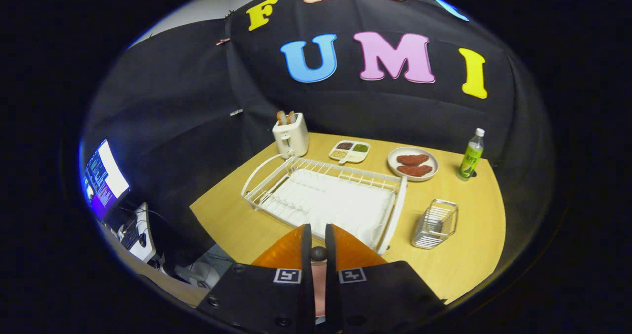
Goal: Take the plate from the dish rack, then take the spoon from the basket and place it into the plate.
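the jaws (318, 235) are nearly closed, with a small dark knob and a pinkish strip between them; whether they grip it i cannot tell. just beyond, at 12 o'clock, lies the white wire dish rack (276, 198) on the wooden worktop (469, 245). the silver wire basket (435, 224) stands at 2 o'clock.

This is a recording booth made like a kitchen: black cloth walls (163, 106) around a wooden table (469, 245) with a toaster (291, 135), a dish rack (326, 200) and a lit monitor (104, 178) beside it.
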Action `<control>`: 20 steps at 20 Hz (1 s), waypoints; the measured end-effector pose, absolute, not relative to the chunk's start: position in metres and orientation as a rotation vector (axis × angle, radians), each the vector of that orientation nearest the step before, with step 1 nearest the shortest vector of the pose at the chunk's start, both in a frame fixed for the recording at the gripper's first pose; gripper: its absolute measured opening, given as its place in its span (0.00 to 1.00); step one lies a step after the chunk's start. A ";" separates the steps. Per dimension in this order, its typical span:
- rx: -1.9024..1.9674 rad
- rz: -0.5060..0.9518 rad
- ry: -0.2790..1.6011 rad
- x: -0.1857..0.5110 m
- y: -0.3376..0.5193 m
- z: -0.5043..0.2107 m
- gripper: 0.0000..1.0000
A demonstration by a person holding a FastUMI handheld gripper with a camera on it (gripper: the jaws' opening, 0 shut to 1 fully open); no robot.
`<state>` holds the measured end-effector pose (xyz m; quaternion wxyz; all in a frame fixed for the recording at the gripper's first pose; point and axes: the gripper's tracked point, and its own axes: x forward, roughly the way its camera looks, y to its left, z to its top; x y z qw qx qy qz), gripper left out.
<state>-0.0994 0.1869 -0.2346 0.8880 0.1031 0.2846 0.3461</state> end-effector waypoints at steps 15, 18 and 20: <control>-0.068 0.874 0.739 -0.183 0.190 -0.351 0.13; -0.110 0.863 0.811 -0.188 0.178 -0.385 0.13; -0.122 0.843 0.842 -0.184 0.175 -0.403 0.13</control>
